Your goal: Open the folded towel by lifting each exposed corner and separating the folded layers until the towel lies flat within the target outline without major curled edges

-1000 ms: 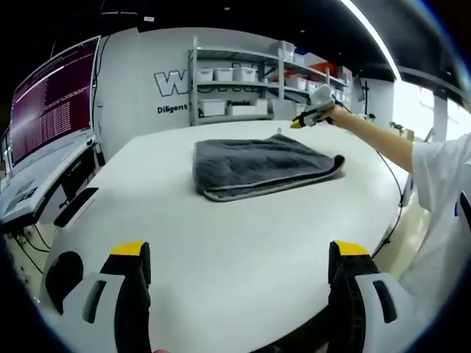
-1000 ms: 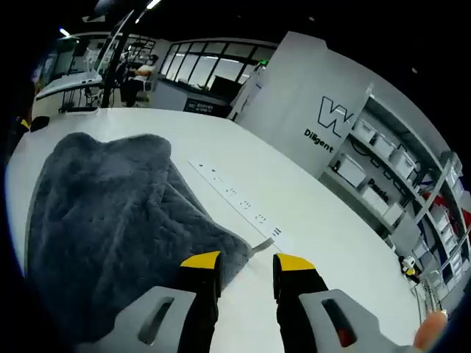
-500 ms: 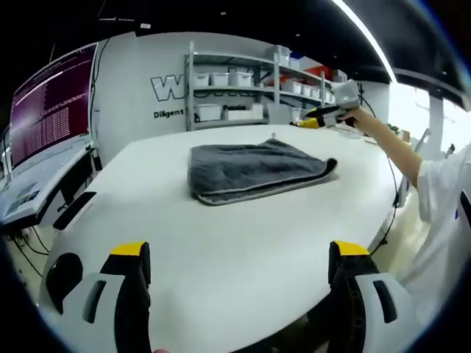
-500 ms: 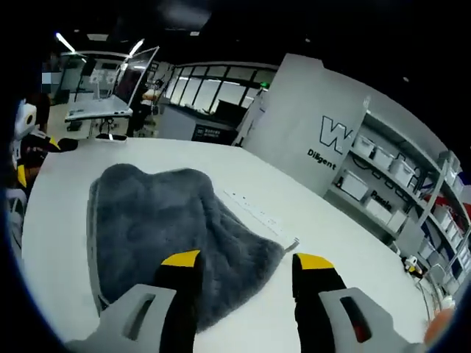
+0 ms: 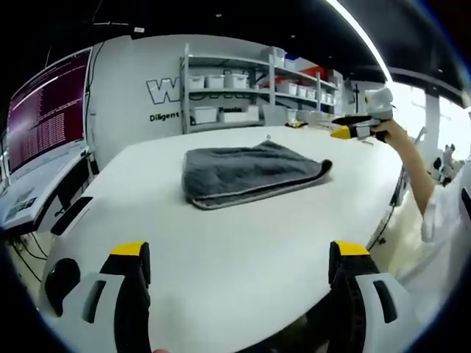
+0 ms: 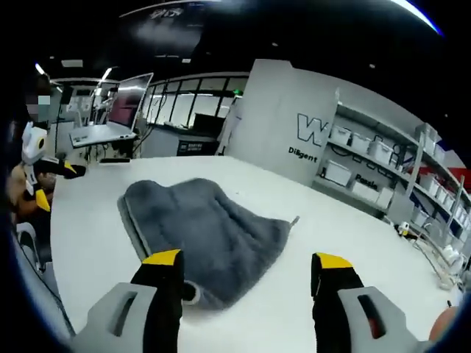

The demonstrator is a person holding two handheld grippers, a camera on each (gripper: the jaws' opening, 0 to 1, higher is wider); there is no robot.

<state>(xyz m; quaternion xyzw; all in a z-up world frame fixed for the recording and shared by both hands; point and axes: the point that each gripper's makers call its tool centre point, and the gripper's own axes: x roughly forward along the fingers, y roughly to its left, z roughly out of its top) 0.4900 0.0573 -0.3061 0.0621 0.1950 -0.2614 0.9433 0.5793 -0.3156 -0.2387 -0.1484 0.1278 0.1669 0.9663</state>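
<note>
Towel [image 5: 246,173] folded on table [image 5: 221,250], untouched. Left gripper [image 5: 239,257] and right gripper [image 6: 246,268] spread wide, empty. Unfolding not begun; next, pinch an exposed corner.

towel [image 5: 250,173] folded on table [image 5: 221,243] | left gripper [image 5: 239,254] jaws apart

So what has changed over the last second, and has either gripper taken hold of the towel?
The right gripper has drawn back and up from the towel's far corner, its jaws opening wider; nothing was gripped. The left gripper has stayed open near the table edge. The towel is still folded.
</note>
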